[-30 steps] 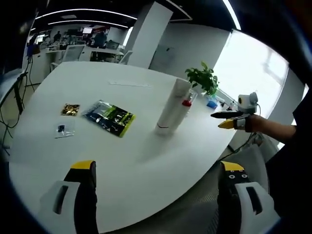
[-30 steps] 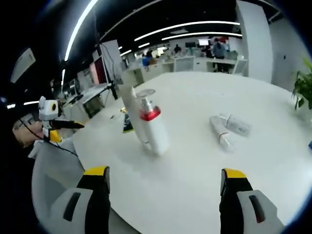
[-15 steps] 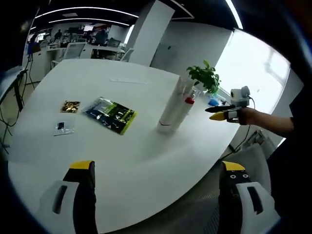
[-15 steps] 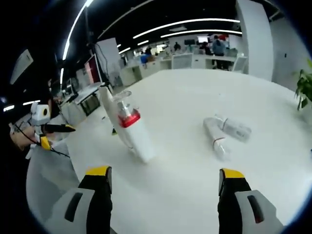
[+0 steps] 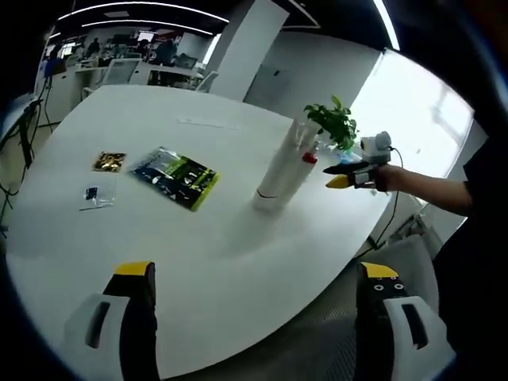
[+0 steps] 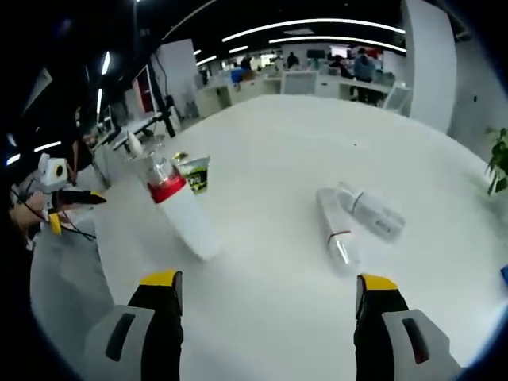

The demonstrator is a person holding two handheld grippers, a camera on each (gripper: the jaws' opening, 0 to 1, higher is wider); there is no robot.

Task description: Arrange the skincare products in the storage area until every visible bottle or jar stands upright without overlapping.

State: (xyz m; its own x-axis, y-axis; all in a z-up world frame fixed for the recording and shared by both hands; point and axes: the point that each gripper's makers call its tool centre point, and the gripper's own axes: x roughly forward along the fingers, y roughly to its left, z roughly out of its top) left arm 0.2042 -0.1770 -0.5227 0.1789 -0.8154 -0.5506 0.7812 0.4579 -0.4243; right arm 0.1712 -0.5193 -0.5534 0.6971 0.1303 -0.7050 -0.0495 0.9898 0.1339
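Right gripper view: bare desk (image 6: 262, 270) directly ahead of the fingers (image 6: 163, 317). Obstacles: standing white pump bottle (image 6: 181, 218) ahead-left, two lying clear bottles (image 6: 357, 222) ahead-right, open lane between them. Left gripper view: wide bare desk ahead of fingers; tall white tube (image 5: 279, 171) ahead-right, green packet (image 5: 176, 176) ahead-left.

An open-plan office is being shown. A large round white table (image 5: 198, 246) is being seen in the foreground, with rows of desks (image 5: 119, 75) and office chairs behind it, where people are sitting at monitors. Long strip lights (image 6: 333, 24) are glowing across a dark ceiling. A white square pillar (image 5: 242, 48), a bright window wall (image 5: 421, 119) and a potted green plant (image 5: 333, 127) are also being shown.
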